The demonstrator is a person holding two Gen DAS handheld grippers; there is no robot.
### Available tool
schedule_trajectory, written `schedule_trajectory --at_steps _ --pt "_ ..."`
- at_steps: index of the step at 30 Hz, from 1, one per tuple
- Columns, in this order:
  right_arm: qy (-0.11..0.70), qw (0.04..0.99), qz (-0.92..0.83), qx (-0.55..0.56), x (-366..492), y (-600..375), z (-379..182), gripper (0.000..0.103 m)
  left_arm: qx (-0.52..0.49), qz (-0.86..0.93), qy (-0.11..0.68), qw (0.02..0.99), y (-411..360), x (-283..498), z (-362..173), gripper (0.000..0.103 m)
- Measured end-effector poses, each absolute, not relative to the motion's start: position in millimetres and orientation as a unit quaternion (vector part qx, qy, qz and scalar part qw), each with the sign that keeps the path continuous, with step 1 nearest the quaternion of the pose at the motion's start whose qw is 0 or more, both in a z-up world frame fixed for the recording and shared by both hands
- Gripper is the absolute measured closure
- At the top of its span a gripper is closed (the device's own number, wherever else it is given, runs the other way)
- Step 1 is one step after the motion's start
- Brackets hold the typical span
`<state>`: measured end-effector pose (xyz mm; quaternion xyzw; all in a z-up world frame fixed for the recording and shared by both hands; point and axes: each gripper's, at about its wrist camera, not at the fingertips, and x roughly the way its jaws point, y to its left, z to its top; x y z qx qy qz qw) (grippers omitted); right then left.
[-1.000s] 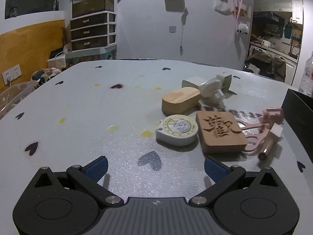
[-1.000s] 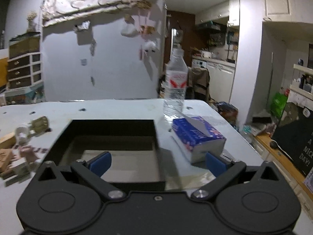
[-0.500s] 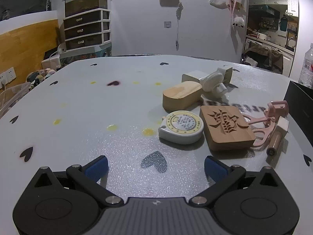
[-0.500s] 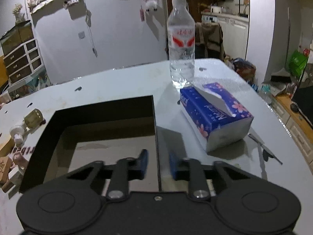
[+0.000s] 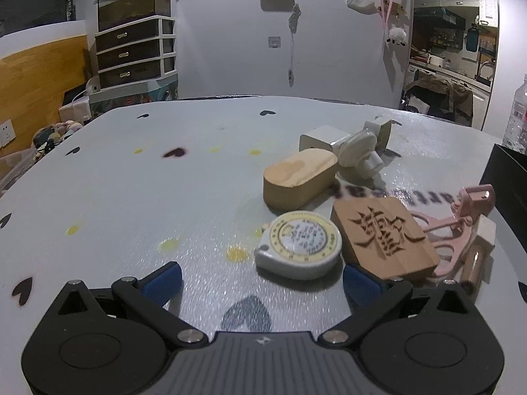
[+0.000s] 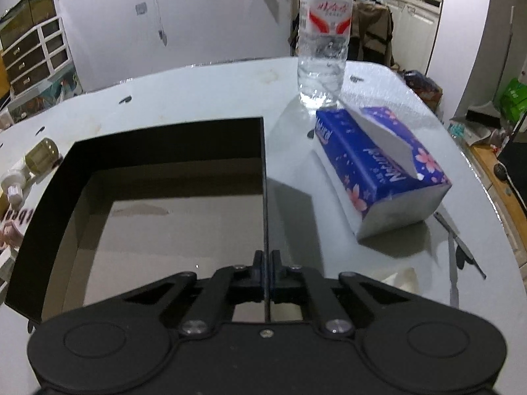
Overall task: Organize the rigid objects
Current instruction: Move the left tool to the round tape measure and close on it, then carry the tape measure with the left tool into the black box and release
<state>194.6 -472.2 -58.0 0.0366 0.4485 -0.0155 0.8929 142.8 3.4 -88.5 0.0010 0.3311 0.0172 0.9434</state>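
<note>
The right gripper (image 6: pixel 266 265) was clamped on the right wall of the black box (image 6: pixel 46 204). The left gripper (image 5: pixel 262 279) stood wide apart above the table (image 5: pixel 131 197), near the tape measure (image 5: pixel 301 245), carved wooden block (image 5: pixel 383 235) and what seemed a pink clip (image 5: pixel 461 217).

"Natural" on the tissue box (image 6: pixel 378 168) (top and side)

Left gripper (image 5: pixel 262 278): tilted downward toward the surface, jaws spread wide, blue pads (image 5: pixel 161 282) well apart, nothing between them. Right gripper (image 6: pixel 266 265): pitched steeply downward, jaws closed, pads clamped on a thin upright wall edge.
</note>
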Motion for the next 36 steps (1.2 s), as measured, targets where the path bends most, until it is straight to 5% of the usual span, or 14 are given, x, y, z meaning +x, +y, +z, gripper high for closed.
schedule_trajectory --at_steps 9,20,23,27,36 --pt "0.463 0.886 -0.02 0.028 197 -469 -65 0.099 0.001 0.017 0.331 0.944 5 150 -88 0.001" --pt "0.453 0.89 -0.022 0.039 193 -471 -65 0.099 0.012 -0.015 0.321 0.947 -3 156 -87 0.013" --pt "0.453 0.891 -0.022 0.039 193 -471 -65 0.099 0.013 -0.022 0.318 0.948 -8 158 -86 0.022" --pt "0.452 0.891 -0.022 0.039 192 -471 -65 0.099 0.008 -0.021 0.31 0.95 -8 157 -85 0.047" --pt "0.457 0.888 -0.022 0.038 196 -470 -65 0.099 -0.023 -0.007 0.286 0.958 -3 149 -65 0.047"
